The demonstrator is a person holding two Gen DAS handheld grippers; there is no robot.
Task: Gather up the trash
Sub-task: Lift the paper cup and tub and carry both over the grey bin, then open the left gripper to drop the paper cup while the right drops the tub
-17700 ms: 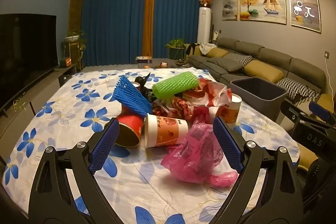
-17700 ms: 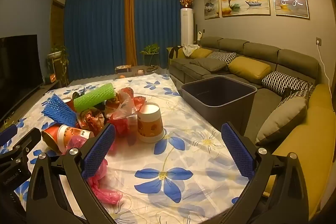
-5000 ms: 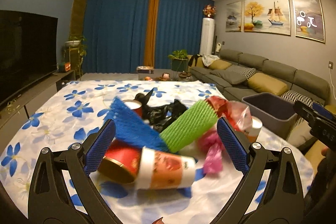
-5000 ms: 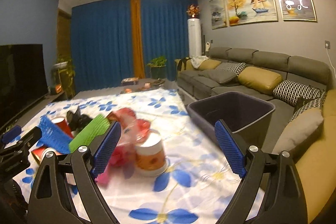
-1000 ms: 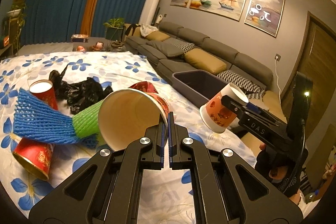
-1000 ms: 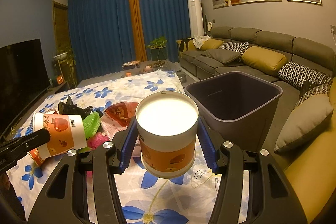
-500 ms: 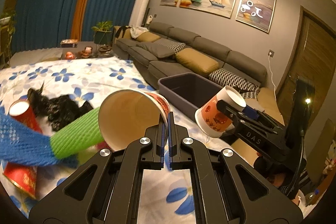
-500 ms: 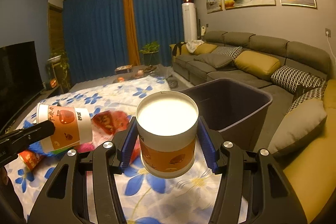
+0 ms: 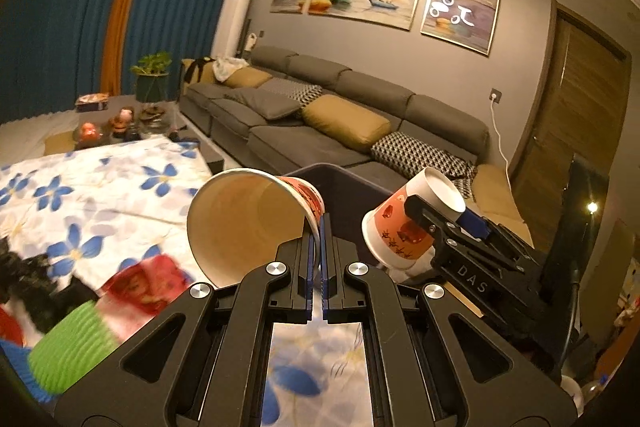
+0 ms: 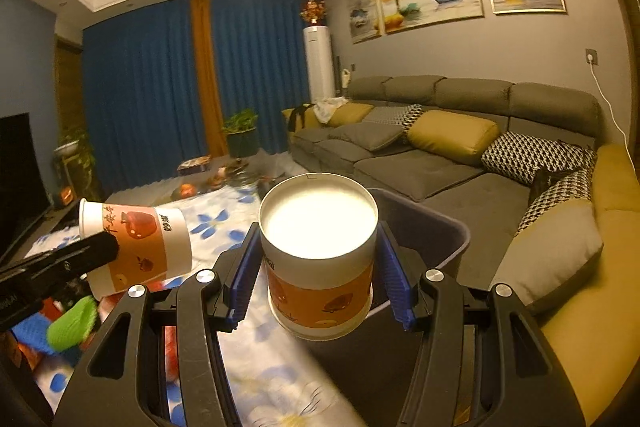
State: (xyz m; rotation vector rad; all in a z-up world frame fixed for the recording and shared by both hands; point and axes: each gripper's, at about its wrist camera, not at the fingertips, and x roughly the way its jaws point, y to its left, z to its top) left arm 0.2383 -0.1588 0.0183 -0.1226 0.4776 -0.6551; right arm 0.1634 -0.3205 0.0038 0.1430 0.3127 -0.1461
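Note:
My left gripper (image 9: 318, 267) is shut on the rim of an orange-and-white paper cup (image 9: 248, 219), held on its side with its mouth toward the camera; it also shows in the right wrist view (image 10: 140, 243). My right gripper (image 10: 318, 275) is shut on a second paper cup (image 10: 320, 251) held upside down, its white base up, over the near edge of the dark grey trash bin (image 10: 432, 223). That cup (image 9: 404, 227) and the bin (image 9: 344, 187) show in the left wrist view, the bin just beyond both cups.
Leftover trash lies on the floral tablecloth (image 9: 100, 187): green foam netting (image 9: 68, 347), a red wrapper (image 9: 148, 283), a black bag (image 9: 28, 287), blue netting (image 10: 28, 335). A grey sofa with cushions (image 10: 452, 135) stands behind and right of the bin.
Both grippers have carried their cups rightward, off the table, toward the bin. The trash pile has slid to the left of both views. Both grips are unchanged.

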